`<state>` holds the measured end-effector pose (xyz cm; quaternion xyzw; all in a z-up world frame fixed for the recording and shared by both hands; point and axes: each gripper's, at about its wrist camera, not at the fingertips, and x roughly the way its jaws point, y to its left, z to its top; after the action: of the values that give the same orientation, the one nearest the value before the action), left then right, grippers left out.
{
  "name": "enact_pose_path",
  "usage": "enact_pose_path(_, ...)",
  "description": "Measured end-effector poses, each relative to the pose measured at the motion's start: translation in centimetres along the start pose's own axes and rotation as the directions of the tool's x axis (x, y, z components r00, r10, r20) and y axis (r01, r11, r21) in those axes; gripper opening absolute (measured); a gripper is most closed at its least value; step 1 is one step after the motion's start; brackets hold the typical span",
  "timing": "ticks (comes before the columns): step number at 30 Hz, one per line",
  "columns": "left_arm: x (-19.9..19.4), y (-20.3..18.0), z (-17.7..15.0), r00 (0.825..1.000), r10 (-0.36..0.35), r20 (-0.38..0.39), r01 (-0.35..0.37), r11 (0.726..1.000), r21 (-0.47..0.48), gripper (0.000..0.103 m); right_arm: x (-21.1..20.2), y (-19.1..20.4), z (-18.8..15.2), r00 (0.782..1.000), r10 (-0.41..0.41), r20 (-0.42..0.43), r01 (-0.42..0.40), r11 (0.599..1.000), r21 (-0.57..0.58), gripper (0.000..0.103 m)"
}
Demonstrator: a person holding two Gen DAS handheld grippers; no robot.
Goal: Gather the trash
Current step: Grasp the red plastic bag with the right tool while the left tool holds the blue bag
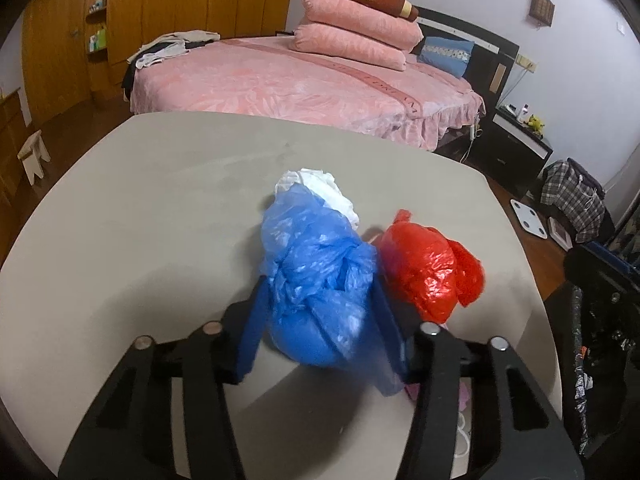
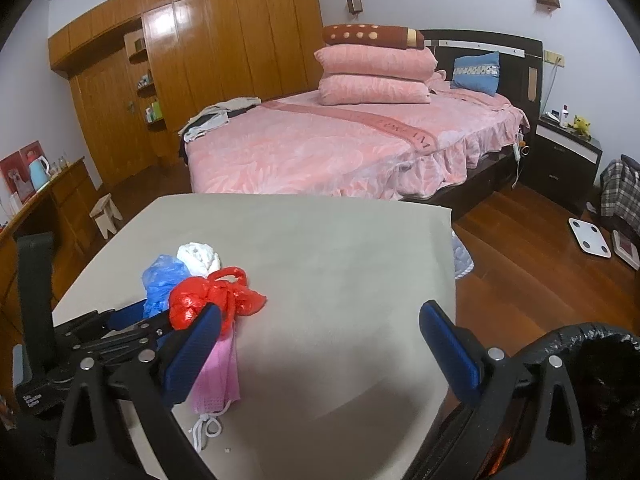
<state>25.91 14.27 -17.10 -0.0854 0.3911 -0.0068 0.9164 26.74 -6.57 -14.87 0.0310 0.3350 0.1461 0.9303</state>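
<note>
Three balled-up plastic bags sit bunched together on the grey table [image 2: 340, 264], w/ a pink face mask [image 2: 218, 376] lying just next to them. Left gripper [image 1: 316, 292] has its blue fingers [image 1: 256, 312] on both sides of the blue bag [image 1: 316, 276], pinching it right at the table surface. Red bag [image 1: 424, 268] is touching it on the right side, and the white bag [image 1: 320, 188] is stuck behind the blue one. Right gripper [image 2: 320, 320] is spread wide, nothing in it, hovering over bare table near the front edge. Black-lined trash bin [image 2: 592, 340] is at the table's right edge, beside the right gripper. Pink bed [image 2: 340, 144] in the bg.
</note>
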Motion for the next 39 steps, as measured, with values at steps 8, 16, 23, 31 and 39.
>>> enact_pose_path(8, -3.3, 0.9, -0.1, 0.997, 0.01, 0.073, -0.007, 0.999, -0.034, 0.033, 0.5, 1.2, 0.2, 1.0, 0.02, 0.004, -0.02, 1.0, -0.017, 0.097)
enact_pose_path(16, -5.9, 3.3, -1.0, 0.993, 0.076, 0.095, -0.073, 0.997, -0.029, 0.031, 1.8, 3.8, 0.2, 0.998, 0.065, -0.005, -0.066, 0.997, -0.049, 0.097)
enact_pose_path(23, -6.0, 6.6, -0.8, 0.986, 0.142, 0.088, -0.137, 0.989, -0.058, 0.031, 3.8, 6.8, 0.4, 0.993, 0.116, -0.03, -0.118, 0.99, -0.075, 0.097)
enact_pose_path(31, -5.6, 9.2, 0.1, 0.976, 0.192, 0.098, -0.187, 0.98, -0.06, 0.031, 5.7, 10.3, 1.0, 0.985, 0.163, -0.054, -0.168, 0.98, -0.108, 0.097)
enact_pose_path(39, -5.1, 11.3, 0.2, 0.975, 0.202, 0.09, -0.195, 0.977, -0.085, 0.031, 8.1, 13.5, 0.1, 0.983, 0.157, -0.099, -0.169, 0.978, -0.123, 0.095)
